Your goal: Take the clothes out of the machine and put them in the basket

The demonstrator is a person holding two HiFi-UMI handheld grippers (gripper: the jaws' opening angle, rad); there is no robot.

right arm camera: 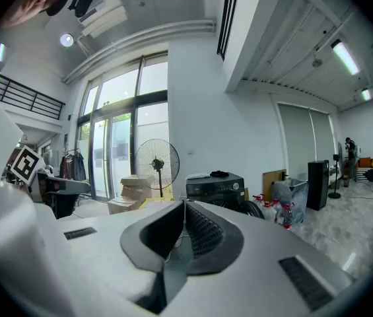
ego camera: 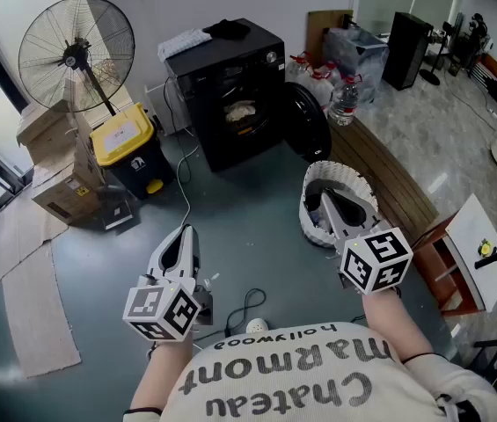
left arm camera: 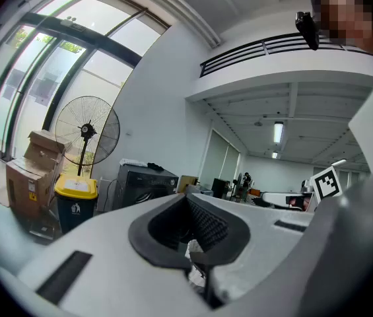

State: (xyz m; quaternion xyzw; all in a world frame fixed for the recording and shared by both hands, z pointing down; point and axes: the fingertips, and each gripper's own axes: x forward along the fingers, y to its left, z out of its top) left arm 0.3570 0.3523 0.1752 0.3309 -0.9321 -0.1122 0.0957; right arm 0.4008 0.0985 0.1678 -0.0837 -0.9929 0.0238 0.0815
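A black washing machine [ego camera: 230,77] stands at the far wall with its round door [ego camera: 308,123] swung open to the right. Pale clothes [ego camera: 239,111] lie inside the drum. A white basket [ego camera: 314,214] sits on the floor in front of the door, to the right. My right gripper [ego camera: 325,197] hovers over the basket, shut and holding nothing. My left gripper [ego camera: 186,232] is lower left, well short of the machine, also shut and holding nothing. Both gripper views look level across the room: the left gripper [left arm camera: 187,198] and the right gripper [right arm camera: 184,203] each point towards the machine [left arm camera: 145,183] [right arm camera: 216,185].
A standing fan [ego camera: 76,55], a yellow-lidded bin [ego camera: 129,152] and cardboard boxes [ego camera: 54,165] stand left of the machine. A cable [ego camera: 248,310] lies on the floor by my feet. A wooden bench [ego camera: 389,183] and water bottles [ego camera: 343,99] are to the right.
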